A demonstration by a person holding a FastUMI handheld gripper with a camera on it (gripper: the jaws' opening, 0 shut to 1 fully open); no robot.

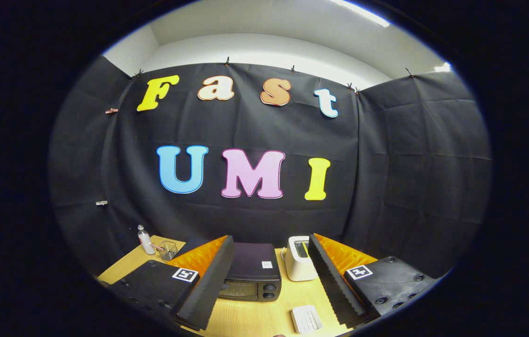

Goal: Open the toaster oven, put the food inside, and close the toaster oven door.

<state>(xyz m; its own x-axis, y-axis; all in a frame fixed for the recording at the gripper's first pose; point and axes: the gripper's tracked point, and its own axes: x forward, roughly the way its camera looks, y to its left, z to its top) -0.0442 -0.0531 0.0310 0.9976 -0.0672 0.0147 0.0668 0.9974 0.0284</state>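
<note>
Gripper view: gripper (271, 281) spread wide and grasping nothing, toaster oven (251, 276) on the table (255, 318) between and just beyond the fingers, door apparently closed; approach level and centred for any door work

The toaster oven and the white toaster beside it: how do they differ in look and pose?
The toaster oven is dark, low and wide, lying between the open tongs; the white toaster is pale, taller and narrower, standing by the right finger. The oven's door looks closed with knobs in front; the toaster has a slot on top. Both sit on the wooden table.
</note>
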